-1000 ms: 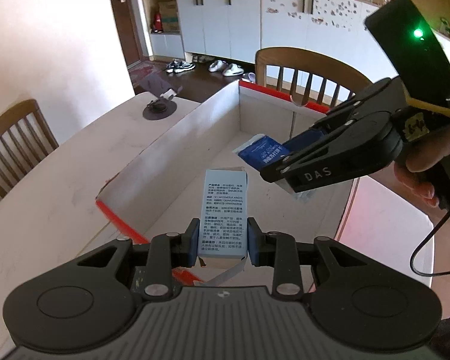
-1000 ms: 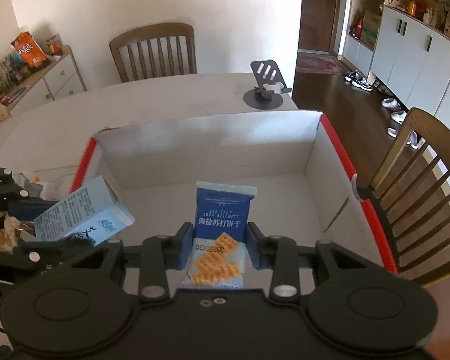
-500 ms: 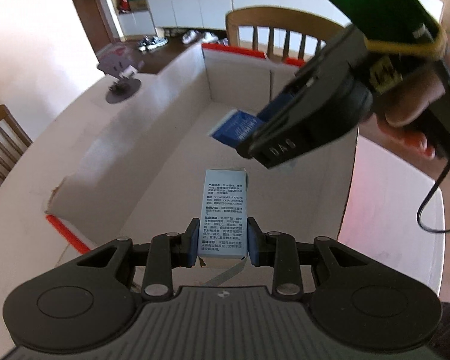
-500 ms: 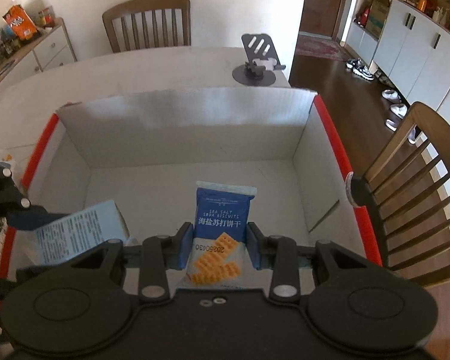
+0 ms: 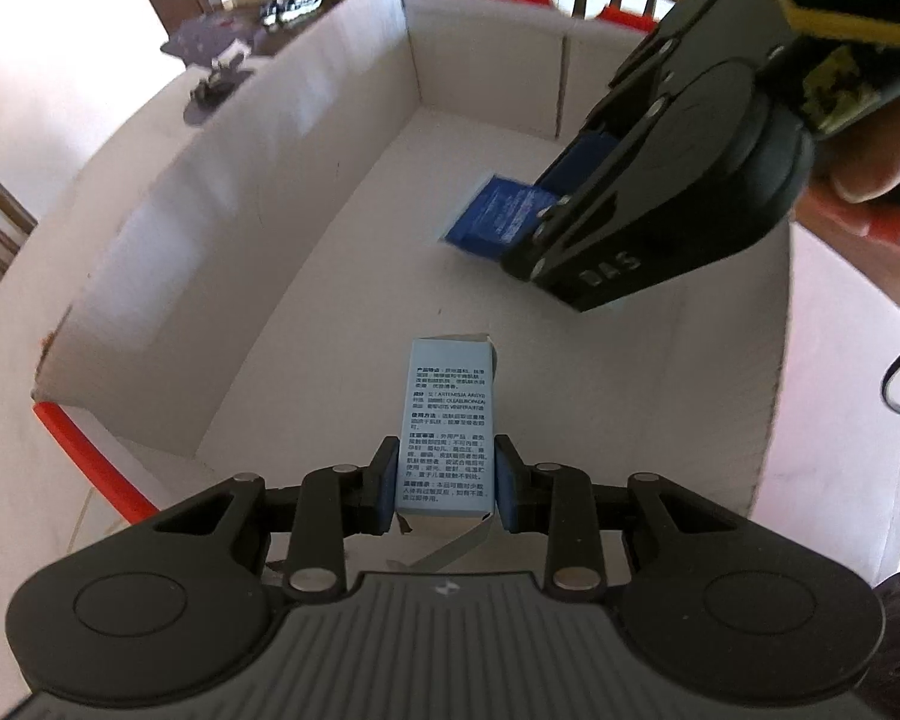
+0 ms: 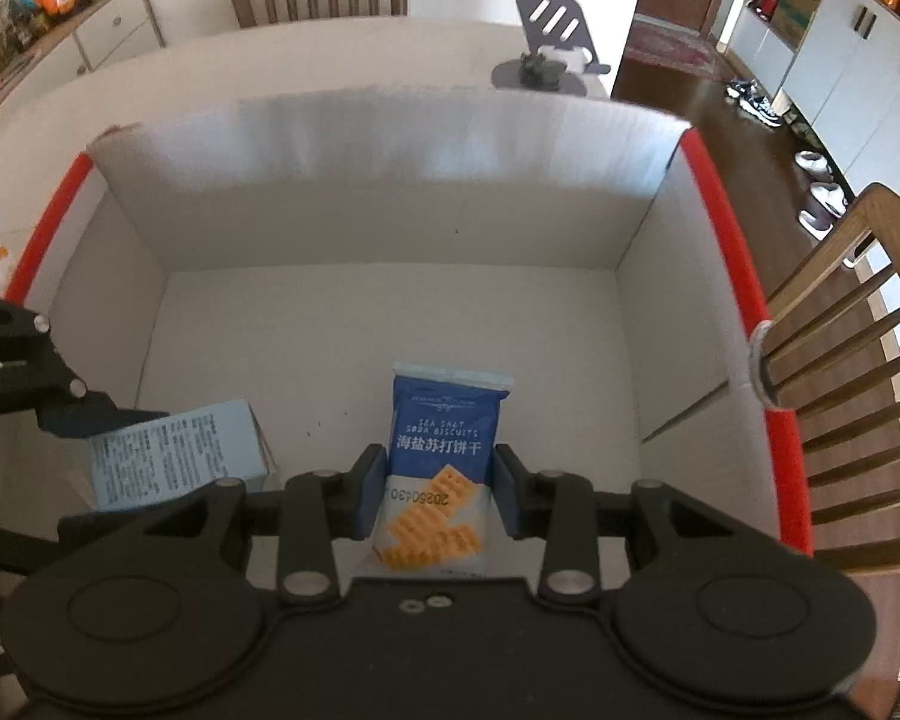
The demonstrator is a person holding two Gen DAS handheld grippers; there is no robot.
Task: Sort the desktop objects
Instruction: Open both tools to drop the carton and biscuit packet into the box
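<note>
Two grippers, one item each — left gripper point(image 5: 444, 483) jaws pinching one pale carton point(image 5: 447, 429), right gripper point(image 6: 438, 495) jaws pinching one biscuit packet point(image 6: 444, 450) — both over one red-rimmed box point(image 6: 726, 228) below the jaws.

Biscuit packet point(image 6: 444, 456): "SEA SALT SODA BISCUITS", Chinese characters beneath, and "20250430" upside down.
Right gripper point(image 5: 606, 264): "DAS" on its black casing.
Pale blue box point(image 5: 447, 438): dense Chinese print, too small to read.

Between the left tongs sits a pale blue carton point(image 5: 447, 429) printed with black text; between the right tongs, a blue biscuit packet point(image 6: 440, 468) with orange crackers. Beneath both, a white box point(image 6: 390, 180) edged red.
</note>
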